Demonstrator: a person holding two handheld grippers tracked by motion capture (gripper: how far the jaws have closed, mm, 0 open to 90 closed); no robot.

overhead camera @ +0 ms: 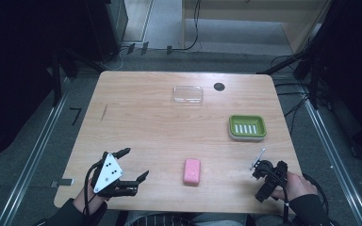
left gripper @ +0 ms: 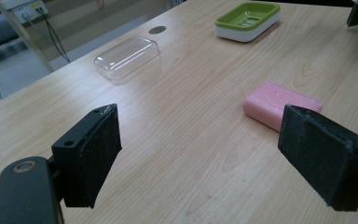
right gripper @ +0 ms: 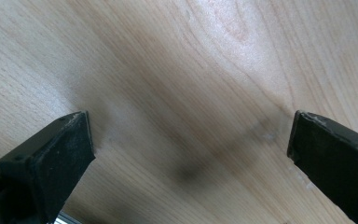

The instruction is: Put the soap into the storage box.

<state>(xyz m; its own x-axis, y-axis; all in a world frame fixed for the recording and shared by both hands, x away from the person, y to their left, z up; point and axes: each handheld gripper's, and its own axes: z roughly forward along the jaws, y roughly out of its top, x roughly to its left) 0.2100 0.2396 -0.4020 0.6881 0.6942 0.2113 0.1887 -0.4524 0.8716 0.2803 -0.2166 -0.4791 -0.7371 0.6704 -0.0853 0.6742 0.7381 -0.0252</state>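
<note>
The wooden surface (overhead camera: pixel 136 127) carries a green soap dish (overhead camera: pixel 247 127) near its right edge, a clear plastic lid (overhead camera: pixel 188 94) close to the far edge beside a small dark round hole (overhead camera: pixel 219 86), and a pink bar of soap (overhead camera: pixel 192 171) lying flat near the middle of the near edge, well apart from the dish. The left gripper (overhead camera: pixel 134 165) hangs over the near left corner with its jaws spread wide and nothing between them, the soap lying off to its right. The right gripper (right gripper: pixel 191 140), held over the near right corner, likewise has its jaws wide apart above bare wood, pointing down at it.
</note>
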